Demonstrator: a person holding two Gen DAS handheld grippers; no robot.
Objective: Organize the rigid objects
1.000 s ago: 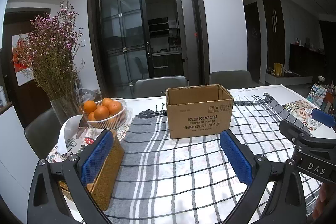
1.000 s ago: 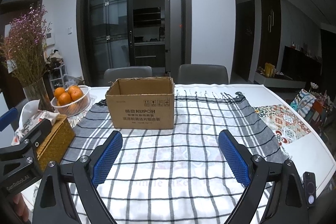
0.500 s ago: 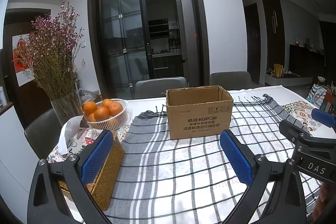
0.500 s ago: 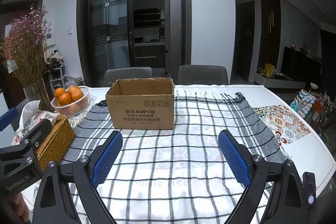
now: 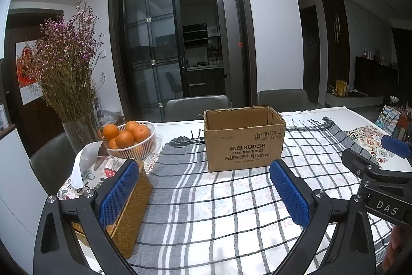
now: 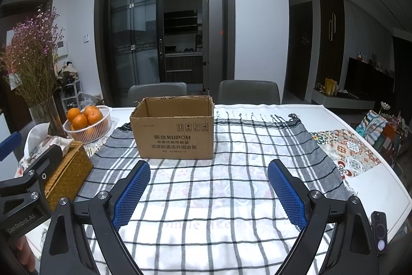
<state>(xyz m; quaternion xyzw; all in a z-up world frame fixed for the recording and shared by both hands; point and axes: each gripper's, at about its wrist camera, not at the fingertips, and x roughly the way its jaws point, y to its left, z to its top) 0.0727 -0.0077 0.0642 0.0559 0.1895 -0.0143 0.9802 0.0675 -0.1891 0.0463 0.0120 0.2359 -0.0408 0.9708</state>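
Checked cloth (image 6: 231, 172) covers the table (image 6: 373, 187), open cardboard box (image 6: 175, 135) on it.

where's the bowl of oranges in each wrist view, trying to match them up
Left wrist view: the bowl of oranges sits left of centre, above the left blue finger.
Right wrist view: the bowl is nearer the left edge, mid-height.
Shared landmark: the open cardboard box stands just right of the bowl in both views.
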